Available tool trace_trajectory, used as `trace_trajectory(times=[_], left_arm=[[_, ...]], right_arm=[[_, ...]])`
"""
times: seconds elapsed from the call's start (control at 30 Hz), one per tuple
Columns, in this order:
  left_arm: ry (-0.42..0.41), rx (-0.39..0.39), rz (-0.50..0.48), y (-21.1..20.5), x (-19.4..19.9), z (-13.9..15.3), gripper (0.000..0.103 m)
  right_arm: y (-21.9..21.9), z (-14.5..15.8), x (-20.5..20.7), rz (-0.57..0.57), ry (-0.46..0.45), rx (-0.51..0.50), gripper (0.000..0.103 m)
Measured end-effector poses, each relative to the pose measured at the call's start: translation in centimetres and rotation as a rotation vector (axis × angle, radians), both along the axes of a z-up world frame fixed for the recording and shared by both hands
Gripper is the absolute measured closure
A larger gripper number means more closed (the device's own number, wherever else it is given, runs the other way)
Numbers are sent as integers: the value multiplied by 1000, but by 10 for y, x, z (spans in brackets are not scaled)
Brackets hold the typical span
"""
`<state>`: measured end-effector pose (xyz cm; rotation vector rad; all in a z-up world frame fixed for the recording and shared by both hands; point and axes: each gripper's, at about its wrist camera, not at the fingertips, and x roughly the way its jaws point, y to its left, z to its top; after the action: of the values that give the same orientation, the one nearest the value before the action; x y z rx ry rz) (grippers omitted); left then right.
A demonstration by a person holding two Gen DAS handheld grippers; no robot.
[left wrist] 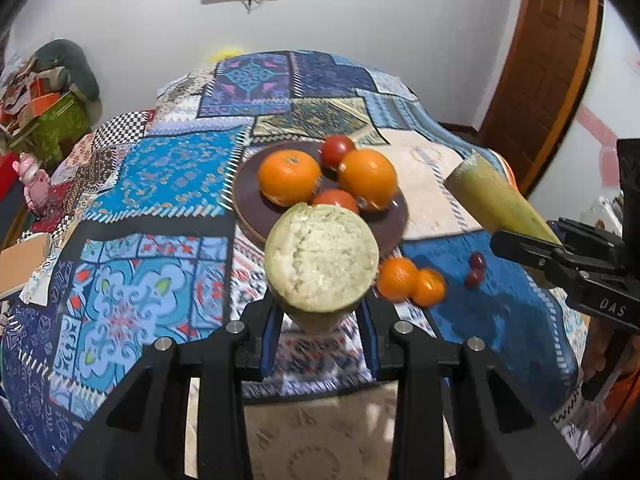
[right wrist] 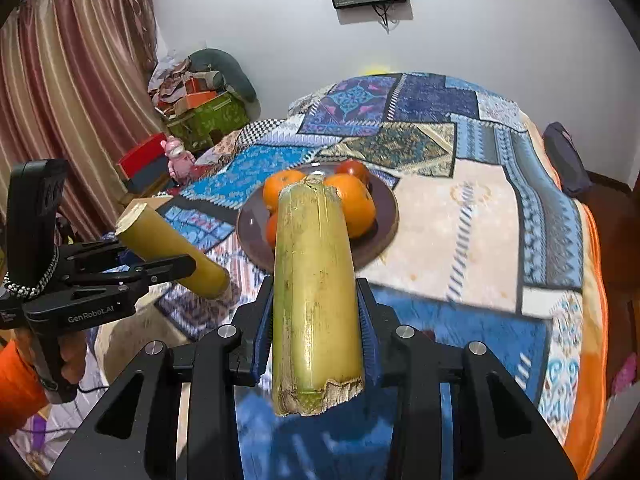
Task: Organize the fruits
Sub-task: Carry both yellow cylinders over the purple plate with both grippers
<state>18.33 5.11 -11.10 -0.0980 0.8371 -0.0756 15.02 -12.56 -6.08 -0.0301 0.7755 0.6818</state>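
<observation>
Two cut sugarcane pieces are held up above the patchwork blanket (left wrist: 168, 184). In the left wrist view, the left gripper (left wrist: 320, 312) is clamped on one sugarcane piece (left wrist: 320, 256), its pale cut end facing the camera. Beyond it the brown plate (left wrist: 256, 216) holds oranges (left wrist: 289, 176) and tomatoes (left wrist: 337, 149); two small oranges (left wrist: 410, 281) and what look like grapes (left wrist: 476, 268) lie on the blanket beside it. In the right wrist view, the right gripper (right wrist: 316, 320) pinches the second sugarcane piece (right wrist: 316, 280) lengthwise.
</observation>
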Motion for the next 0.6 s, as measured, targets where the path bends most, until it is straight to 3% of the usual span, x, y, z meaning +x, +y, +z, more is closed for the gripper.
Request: trace_trajectory(times=[0.13, 0.47, 0.6], left_arm=[[5, -32, 20, 12, 16, 0, 69], [-3, -13, 33, 23, 51, -7, 69], [5, -57, 32, 28, 64, -8, 69]], right_arm=[[10, 1, 14, -5, -1, 8, 68], [29, 1, 38, -6, -9, -10, 68], [37, -2, 49, -8, -4, -17, 68]])
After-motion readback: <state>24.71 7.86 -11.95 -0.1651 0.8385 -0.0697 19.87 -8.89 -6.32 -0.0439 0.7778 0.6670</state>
